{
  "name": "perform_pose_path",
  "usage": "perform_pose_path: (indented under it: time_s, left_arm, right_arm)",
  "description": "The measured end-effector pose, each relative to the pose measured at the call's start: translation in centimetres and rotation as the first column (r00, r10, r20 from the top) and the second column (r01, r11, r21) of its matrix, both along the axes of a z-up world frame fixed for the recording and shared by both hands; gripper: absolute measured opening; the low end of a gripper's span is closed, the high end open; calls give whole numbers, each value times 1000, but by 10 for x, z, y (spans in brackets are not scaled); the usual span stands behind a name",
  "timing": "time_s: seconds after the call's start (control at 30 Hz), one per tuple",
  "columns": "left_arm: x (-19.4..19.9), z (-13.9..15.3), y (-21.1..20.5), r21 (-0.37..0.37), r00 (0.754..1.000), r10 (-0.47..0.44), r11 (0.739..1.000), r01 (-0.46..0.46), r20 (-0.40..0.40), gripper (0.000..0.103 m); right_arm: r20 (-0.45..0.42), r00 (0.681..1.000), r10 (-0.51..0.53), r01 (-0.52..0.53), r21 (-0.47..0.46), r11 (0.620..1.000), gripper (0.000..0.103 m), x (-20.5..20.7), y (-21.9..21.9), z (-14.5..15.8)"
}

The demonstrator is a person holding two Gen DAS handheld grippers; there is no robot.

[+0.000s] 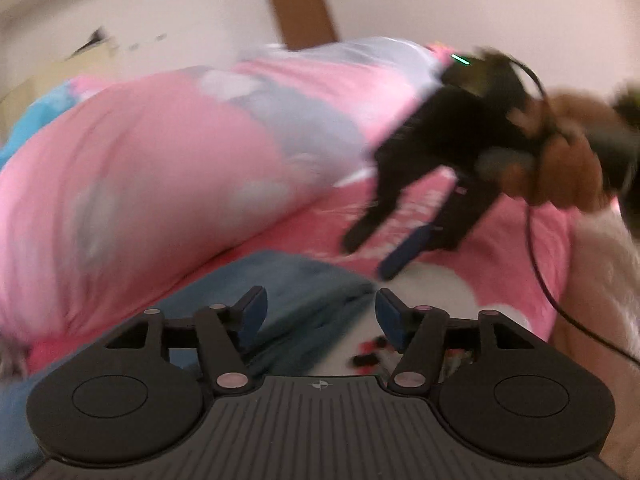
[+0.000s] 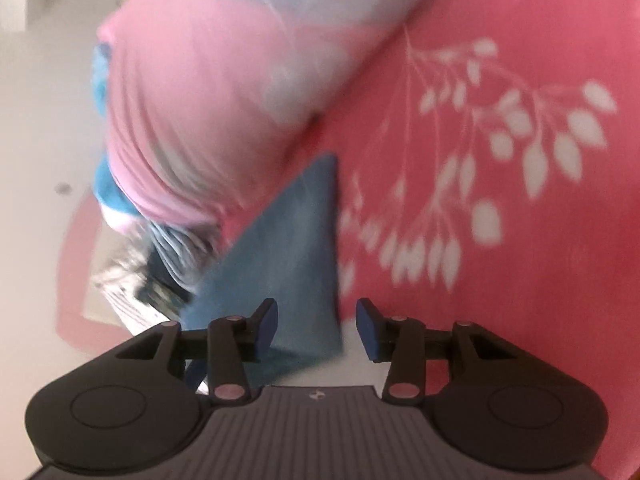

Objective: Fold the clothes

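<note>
pink pillow (image 1: 132, 184) – 9 o'clock, bulging, blurred | pink bedsheet (image 2: 520, 160) with white leaf print – 2 o'clock, flat | brown door (image 1: 302, 4) – 12 o'clock, against pale wall (image 1: 460, 0) | black cable (image 1: 538, 264) – 3 o'clock

The left black hand-held gripper (image 1: 318, 314), with blue pads on its two fingers, points forward and somewhat downward; its jaws stand apart with nothing pinched between the pads. The right black hand-held gripper (image 2: 317, 326) is likewise parted, its blue pads (image 2: 267, 326) gripping nothing. In the left wrist view it shows blurred, tilted downward, fingers spread, held by the person's bare hand (image 1: 560, 164) around its handle.
</note>
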State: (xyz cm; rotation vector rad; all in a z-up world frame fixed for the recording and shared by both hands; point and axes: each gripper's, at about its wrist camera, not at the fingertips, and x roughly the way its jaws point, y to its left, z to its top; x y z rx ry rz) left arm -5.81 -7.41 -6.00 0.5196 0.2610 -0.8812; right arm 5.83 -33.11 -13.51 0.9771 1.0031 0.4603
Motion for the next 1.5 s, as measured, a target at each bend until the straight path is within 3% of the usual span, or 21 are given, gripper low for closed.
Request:
perform_pose_path:
  time_s: [0.13, 0.4, 0.57, 0.67, 0.77, 0.83, 1.0, 1.17, 1.27, 1.33, 1.4, 1.5]
  left_arm:
    - [12, -10, -23, 68, 1000, -20, 997, 19, 21, 60]
    - [28, -15, -36, 130, 998, -28, 991, 20, 57, 60]
    - [35, -15, -43, 160, 995, -34, 987, 19, 91, 60]
    - [43, -15, -48, 155, 995, -11, 988, -4, 95, 59]
    - [54, -13, -48, 125, 997, 25, 991, -35, 80, 46]
    - [62, -12, -48, 103, 997, 50, 993, -57, 66, 24]
    - [70, -12, -40, 38, 996, 80, 996, -81, 34, 16]
    - [72, -10, -35, -13, 995, 96, 995, -96, 18, 13]
    - [65, -9, -27, -55, 994, 105, 993, -106, -17, 13]
    - [65, -7, -25, -79, 993, 111, 990, -114, -41, 12]
    - [64, -4, -25, -104, 991, 118, 987, -123, -57, 11]
    - [65, 8, -27, -150, 991, 112, 981, -122, -69, 11]
  right_arm:
    - [-39, 998, 48, -48, 1, 999, 60, 5, 9, 2]
    - [-123, 983, 135, -128, 65, 990, 63, 22, 16, 2]
    - [-90, 985, 145, -128, 173, 977, 62, 20, 3, 9]
    - [-65, 985, 157, -142, 191, 971, 62, 23, 4, 15]
    - [-42, 985, 169, -156, 212, 965, 62, 26, 6, 18]
    - [-22, 985, 172, -164, 214, 963, 62, 27, 2, 21]
    - [-33, 997, 71, -65, 171, 983, 62, 37, -25, 19]
    - [-93, 995, 46, -35, 119, 992, 57, 74, -16, 3]
    - [-106, 992, 70, -60, 99, 993, 41, 106, 3, -10]
    - [-93, 993, 71, -64, 78, 995, 16, 121, 14, -14]
    - [-60, 997, 51, -48, 49, 998, 9, 127, 20, -13]
    - [17, 1000, 24, -24, 31, 999, 7, 121, 18, -3]
